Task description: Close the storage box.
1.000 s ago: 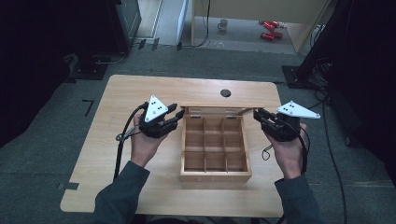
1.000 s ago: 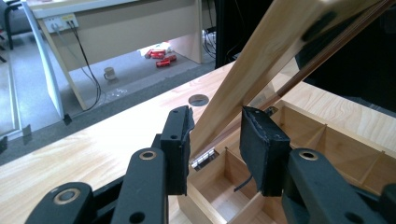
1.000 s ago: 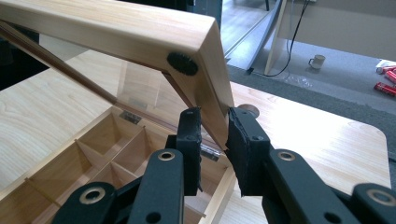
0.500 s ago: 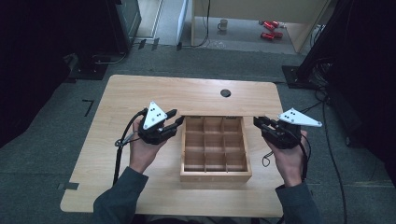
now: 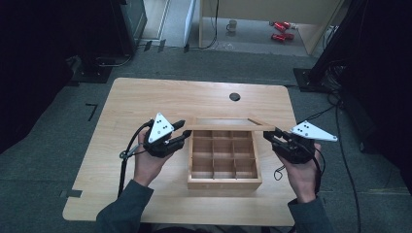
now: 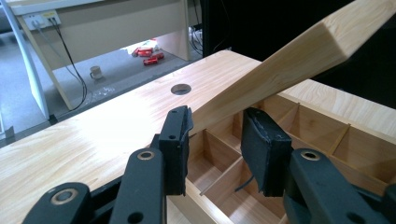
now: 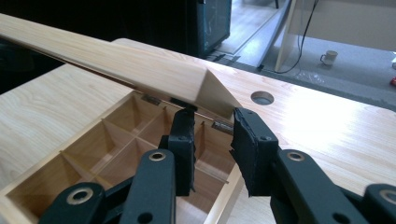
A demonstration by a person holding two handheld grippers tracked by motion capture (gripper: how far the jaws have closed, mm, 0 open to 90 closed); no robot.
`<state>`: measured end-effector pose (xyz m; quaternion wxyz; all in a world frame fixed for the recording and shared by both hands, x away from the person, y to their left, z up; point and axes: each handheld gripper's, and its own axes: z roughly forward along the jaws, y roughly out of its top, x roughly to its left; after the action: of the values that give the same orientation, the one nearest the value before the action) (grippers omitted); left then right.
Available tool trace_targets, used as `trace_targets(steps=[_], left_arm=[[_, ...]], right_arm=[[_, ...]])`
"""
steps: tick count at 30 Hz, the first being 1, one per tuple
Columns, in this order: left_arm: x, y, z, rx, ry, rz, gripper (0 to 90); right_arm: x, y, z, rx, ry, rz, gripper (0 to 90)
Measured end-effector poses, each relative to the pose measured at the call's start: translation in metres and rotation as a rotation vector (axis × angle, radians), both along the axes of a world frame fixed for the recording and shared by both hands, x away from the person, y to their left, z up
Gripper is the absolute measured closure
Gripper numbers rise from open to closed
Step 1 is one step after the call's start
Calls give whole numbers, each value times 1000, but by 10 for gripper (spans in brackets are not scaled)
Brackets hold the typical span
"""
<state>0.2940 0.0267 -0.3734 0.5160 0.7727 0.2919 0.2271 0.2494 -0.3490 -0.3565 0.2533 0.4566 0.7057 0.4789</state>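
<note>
The lid has dropped lower over the box at 12 o'clock — closing; left tongs and right tongs each gape around a corner.

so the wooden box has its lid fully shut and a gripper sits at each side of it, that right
Not quite. The lid is raised, hinged up at the back, so the compartments of the wooden box are exposed; the high view shows this. The rest holds: the left gripper and the right gripper sit at either side, each at a lid corner.
</note>
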Motion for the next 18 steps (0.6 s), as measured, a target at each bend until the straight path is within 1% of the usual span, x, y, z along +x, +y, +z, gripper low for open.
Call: trace_targets(steps=[2,7,8,11,18], left_arm=[[-2,0,-1,1,-4,-1,623],[-5,0,-4,-7,3,-8,623],[-6,0,-5,-10,5,-10,623],[-8,0,-7,-9,10,-12,620],[-13,1,-11,-12,11,-13,621]], right_arm=[[-4,-1,1,3,-4,8,692],[-13,0,1,2,-6,14,664],[-13,0,1,2,-6,14,664],[-20,1,1,1,-10,16,661],[-25,1,-2,8,-2,16,661]])
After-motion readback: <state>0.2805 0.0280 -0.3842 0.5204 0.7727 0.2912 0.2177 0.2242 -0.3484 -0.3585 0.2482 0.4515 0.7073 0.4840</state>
